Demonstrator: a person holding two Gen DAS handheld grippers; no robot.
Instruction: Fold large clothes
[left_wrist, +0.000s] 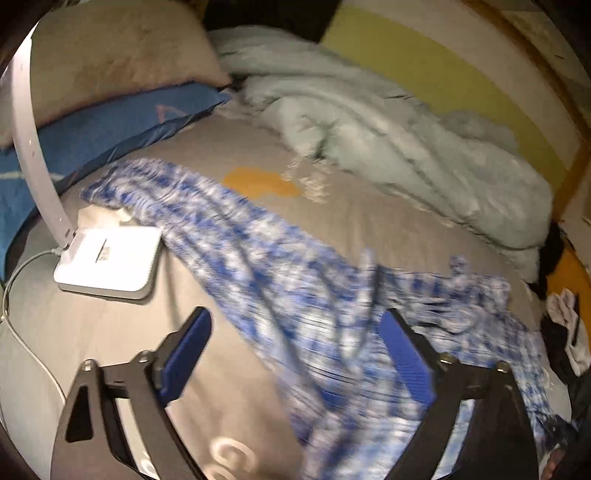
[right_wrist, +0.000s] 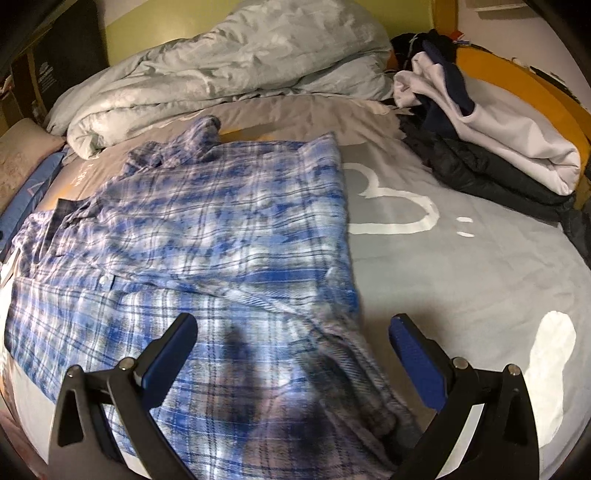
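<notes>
My left tongs (left_wrist: 295, 354) are spread wide w/ nothing pinched. The blue plaid shirt (left_wrist: 280, 280) runs under them as a blurred band from 10 o'clock down to 5 o'clock in the left view, but the pads aren't pressing on it. My right tongs (right_wrist: 293, 354) are also released, jaws apart, hovering over the shirt's lower hem w/out gripping.

The shirt (right_wrist: 192, 236) lies spread on the bed (right_wrist: 461, 266), collar end toward 10 o'clock in the right view. One side panel looks already laid over the body, its edge running roughly 12 to 6 through frame centre, so I reckon the fold is partway. It's flat on the grey sheet b/c that gives me a firm, open surface to crease against.

The duvet (right_wrist: 221, 70) is bunched at 12 o'clock, presumably pushed back to free the working area. A pile of other clothes (right_wrist: 491, 140) sits at 2 o'clock, well apart. I can't tell if they're done or waiting.

The white box (left_wrist: 110, 262) w/ its cable sits at 9 o'clock in the left view, touching or just beside the shirt's edge. It could snag the fabric on the next pull, so I'd lift clear of it.
</notes>
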